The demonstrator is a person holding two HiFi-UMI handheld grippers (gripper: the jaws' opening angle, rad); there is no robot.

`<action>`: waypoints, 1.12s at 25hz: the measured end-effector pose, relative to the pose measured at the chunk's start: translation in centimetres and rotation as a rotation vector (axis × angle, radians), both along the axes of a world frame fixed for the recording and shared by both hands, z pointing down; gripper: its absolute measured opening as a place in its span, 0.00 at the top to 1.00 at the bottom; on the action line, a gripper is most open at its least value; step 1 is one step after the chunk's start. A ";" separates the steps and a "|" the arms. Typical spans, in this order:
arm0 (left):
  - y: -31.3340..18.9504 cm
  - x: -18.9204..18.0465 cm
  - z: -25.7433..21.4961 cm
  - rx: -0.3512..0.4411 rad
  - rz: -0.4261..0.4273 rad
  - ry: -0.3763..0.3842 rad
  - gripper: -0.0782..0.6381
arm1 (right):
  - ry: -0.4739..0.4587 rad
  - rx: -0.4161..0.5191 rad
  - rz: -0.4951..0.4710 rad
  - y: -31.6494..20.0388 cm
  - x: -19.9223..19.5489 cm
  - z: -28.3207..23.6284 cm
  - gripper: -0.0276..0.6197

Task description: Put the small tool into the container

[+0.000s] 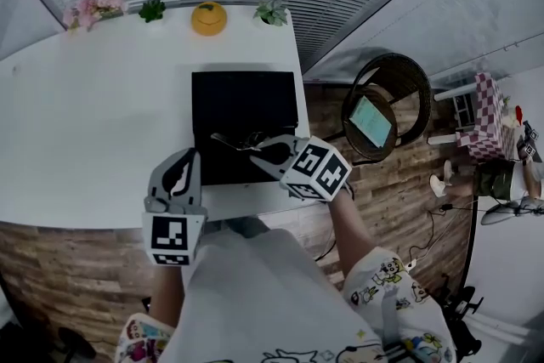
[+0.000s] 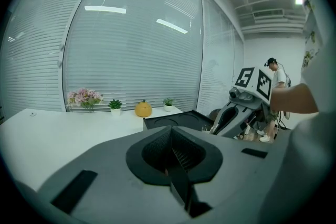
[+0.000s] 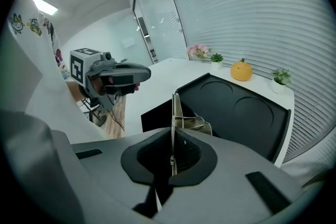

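A thin metal tool sticks out of my right gripper, which is shut on it above the near part of the black container. In the right gripper view the tool rises edge-on from the closed jaws of the right gripper, with the container and its two round recesses beyond. My left gripper hovers at the table's front edge, left of the container, jaws together and empty. In the left gripper view, the left gripper faces the container and the right gripper.
The white table ends just right of the container. Along its far edge stand pink flowers, two small plants, and an orange pumpkin. A round chair stands on the floor to the right. A person stands far off.
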State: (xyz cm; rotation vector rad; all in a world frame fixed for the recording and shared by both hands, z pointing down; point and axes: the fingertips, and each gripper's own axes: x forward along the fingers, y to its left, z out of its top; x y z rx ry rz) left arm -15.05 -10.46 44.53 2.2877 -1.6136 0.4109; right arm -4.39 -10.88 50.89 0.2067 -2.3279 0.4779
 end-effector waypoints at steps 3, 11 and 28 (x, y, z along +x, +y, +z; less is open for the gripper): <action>0.0 -0.2 0.3 -0.006 -0.004 0.000 0.88 | 0.009 -0.042 -0.031 0.2 -0.1 0.5 0.95; 0.2 -0.6 0.8 -0.020 -0.010 0.002 0.88 | 0.061 -0.125 -0.128 0.7 -0.6 1.7 0.95; 0.4 -1.7 1.9 -0.039 -0.003 -0.005 0.88 | 0.171 -0.271 -0.177 1.1 -0.8 4.8 0.95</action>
